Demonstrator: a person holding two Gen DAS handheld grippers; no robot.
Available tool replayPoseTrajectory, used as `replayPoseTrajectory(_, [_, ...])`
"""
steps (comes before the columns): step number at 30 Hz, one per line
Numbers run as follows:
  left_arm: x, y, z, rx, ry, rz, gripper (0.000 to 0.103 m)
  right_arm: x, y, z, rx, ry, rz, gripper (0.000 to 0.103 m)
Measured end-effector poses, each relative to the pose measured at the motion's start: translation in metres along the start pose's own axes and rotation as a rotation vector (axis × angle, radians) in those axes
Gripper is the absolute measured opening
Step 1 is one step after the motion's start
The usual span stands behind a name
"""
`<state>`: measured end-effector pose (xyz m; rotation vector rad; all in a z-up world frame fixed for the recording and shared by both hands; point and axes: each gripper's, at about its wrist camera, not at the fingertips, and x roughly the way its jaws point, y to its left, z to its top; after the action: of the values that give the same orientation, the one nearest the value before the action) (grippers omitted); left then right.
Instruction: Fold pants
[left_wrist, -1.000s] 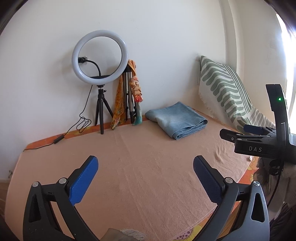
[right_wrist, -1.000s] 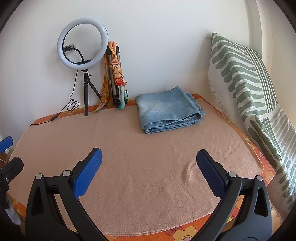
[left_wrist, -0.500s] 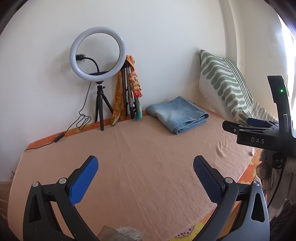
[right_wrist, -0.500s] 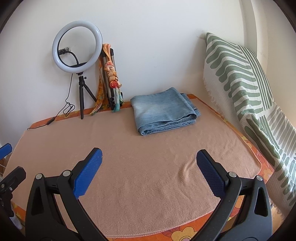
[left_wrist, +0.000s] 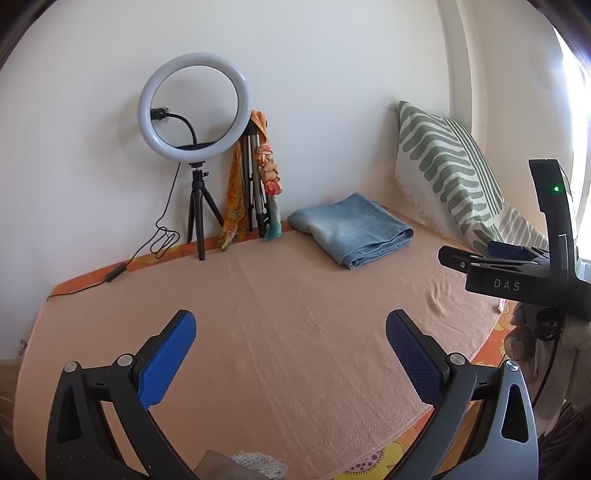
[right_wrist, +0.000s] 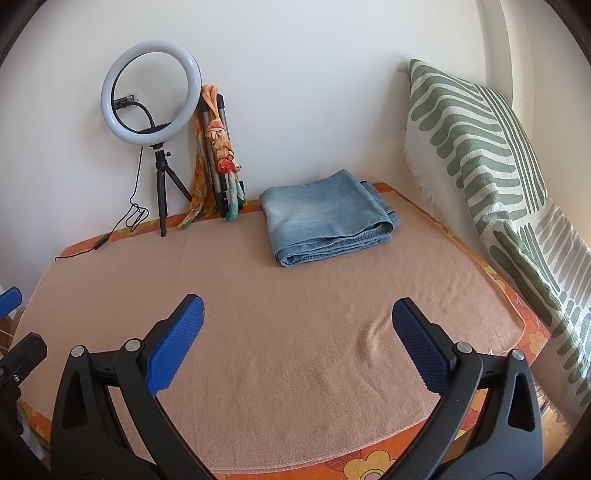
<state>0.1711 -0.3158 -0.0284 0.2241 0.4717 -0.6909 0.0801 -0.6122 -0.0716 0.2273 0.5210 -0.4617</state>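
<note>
Far across the blanket (right_wrist: 295, 332) sit my folded jeans (right_wrist: 328, 218), both tongs spread and empty, so I'd leave the stack square.

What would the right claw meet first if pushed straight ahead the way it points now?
Probably the peach blanket: the open right claw angles down at bare cloth, short of the folded jeans. Depth is uncertain; a flatter path would reach the jeans.

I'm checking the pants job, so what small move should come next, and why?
Probably none beyond drawing both tools back: the jeans already lie folded in a neat stack at the far side of the blanket, and the left tool and right tool are open and empty.
</note>
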Motion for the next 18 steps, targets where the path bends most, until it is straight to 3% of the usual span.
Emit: replayPoseTrajectory(18, [-0.0024, -0.0017, 0.0005, 0.005, -0.004, -0.001, 0.102, 0.0012, 0.0022, -0.0031, 0.007, 0.008, 0.004, 0.103])
